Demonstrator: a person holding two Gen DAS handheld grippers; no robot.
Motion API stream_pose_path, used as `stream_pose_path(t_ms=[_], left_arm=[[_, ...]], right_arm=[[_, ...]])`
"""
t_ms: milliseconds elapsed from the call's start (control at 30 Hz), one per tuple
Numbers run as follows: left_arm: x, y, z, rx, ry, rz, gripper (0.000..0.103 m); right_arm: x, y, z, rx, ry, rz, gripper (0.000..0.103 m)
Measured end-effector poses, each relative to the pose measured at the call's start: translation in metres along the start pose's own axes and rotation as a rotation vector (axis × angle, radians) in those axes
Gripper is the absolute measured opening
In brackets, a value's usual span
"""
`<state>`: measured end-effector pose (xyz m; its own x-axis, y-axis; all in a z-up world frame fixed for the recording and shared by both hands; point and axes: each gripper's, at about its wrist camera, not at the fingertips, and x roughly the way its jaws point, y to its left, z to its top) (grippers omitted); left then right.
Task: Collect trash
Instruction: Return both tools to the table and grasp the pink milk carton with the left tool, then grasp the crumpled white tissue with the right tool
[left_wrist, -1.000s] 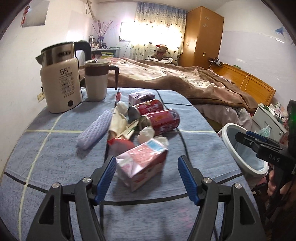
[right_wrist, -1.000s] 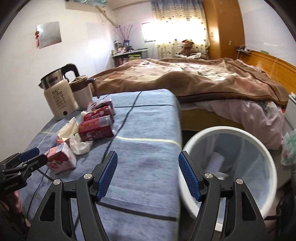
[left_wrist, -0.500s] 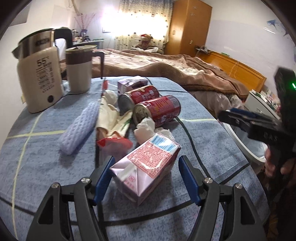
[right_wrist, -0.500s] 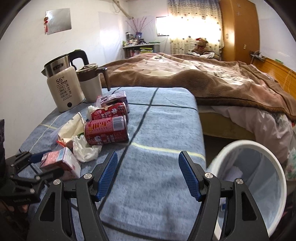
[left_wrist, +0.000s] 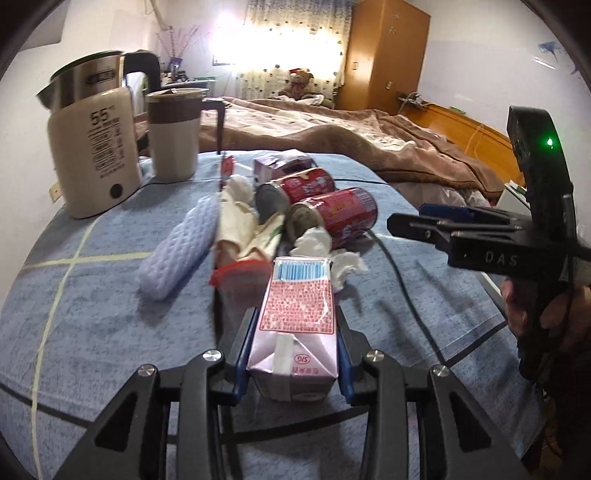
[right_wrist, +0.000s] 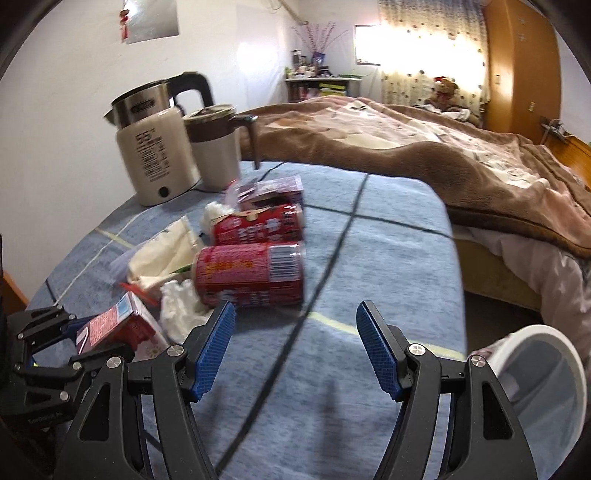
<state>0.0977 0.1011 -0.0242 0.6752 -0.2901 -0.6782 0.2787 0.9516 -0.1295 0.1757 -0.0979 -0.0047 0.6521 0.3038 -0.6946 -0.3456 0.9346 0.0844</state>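
Biggest risk: the carton (left_wrist: 293, 325) is soft card, and the left gripper (left_wrist: 291, 363) has it between its jaws, which are closing with the blue pads already against both long sides. Too much squeeze could buckle it or push out any leftover liquid through the taped top; too little and it could pivot or slip out on the lift, since the hold sits at the near end only and the far end overhangs toward the pile. Second risk: the carton's far end lies just beside the tissue (left_wrist: 325, 254) and the red wrapper (left_wrist: 240, 273), so a dragged lift could pull those along or scatter them on the cloth (left_wrist: 92, 332). Third: the bin (right_wrist: 543, 376) sits off the table's right edge, low, and the right gripper (right_wrist: 295, 349) hangs between pile and bin, so the two tools could clash on the carry-over. Fourth: the front can (right_wrist: 251, 275) lies on its side right ahead of the right gripper, and a nudge from one finger could roll it toward the table edge. Pose: both tools pitch down toward the cloth. Left is low over the near end of the carton; a hand (left_wrist: 543, 314) shows on the right tool's grip. Right jaws stand wide apart, nothing between them.
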Motion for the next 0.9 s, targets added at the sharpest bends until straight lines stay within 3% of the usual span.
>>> stream_pose_path(t_ms=[433,633,700,833,900], left_arm=[[-0.020,0.033,-0.015,-0.093,-0.018,0.071,0.039],[-0.021,0.036,-0.016,-0.104,-0.020,0.069,0.039],[-0.021,0.036,-0.016,-0.107,-0.019,0.069,0.039],[-0.023,0.034,-0.016,-0.108,-0.021,0.069,0.039],[-0.024,0.033,-0.016,-0.110,-0.022,0.066,0.039]], right_arm=[[0.029,0.055,-0.007,-0.071,0.051,0.180,0.069],[0.045,0.070,-0.008,-0.105,0.081,0.147,0.068],[0.047,0.069,-0.008,-0.098,0.083,0.143,0.052],[0.046,0.064,-0.006,-0.075,0.074,0.129,0.036],[0.042,0.062,-0.007,-0.071,0.064,0.130,0.023]])
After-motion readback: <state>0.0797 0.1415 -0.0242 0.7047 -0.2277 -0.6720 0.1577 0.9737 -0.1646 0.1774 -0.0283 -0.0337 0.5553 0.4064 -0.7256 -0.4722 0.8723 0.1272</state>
